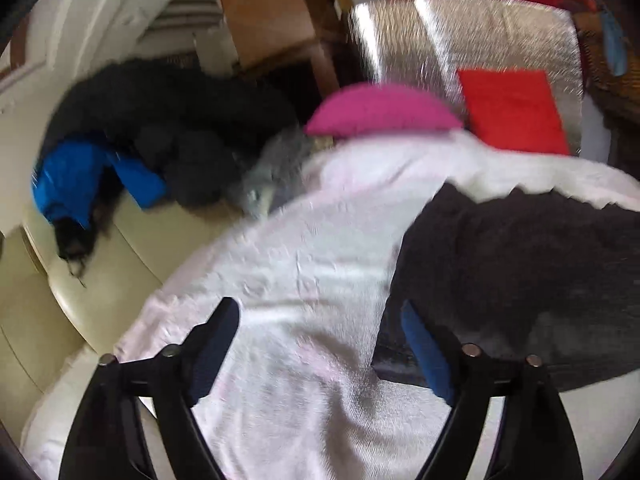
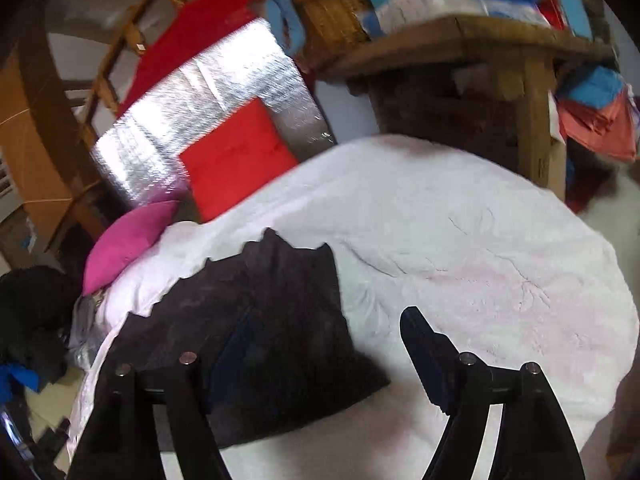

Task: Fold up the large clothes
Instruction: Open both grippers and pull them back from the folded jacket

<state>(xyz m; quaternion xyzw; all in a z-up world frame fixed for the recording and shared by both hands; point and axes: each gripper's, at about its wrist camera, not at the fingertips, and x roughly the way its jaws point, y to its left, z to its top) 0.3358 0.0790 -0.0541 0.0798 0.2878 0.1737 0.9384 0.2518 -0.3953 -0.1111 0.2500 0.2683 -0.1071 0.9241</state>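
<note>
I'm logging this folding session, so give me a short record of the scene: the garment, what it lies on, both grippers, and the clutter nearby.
garment: dark garment, folded, lying flat
surface: white blanket
left gripper: open, holding nothing
right gripper: open, holding nothing
nearby: pink cushion, red cushion, foil mat
floor pile: dark clothes with a blue piece

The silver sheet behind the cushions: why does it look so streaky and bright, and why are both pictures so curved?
Left wrist view: motion blur smears the silver sheet and the pink cushion; light glares off the foil. Right wrist view: less blurred, the folded dark garment is fairly sharp, though the foil still glares. Both views: the fisheye lens bends straight edges and darkens the corners.
</note>
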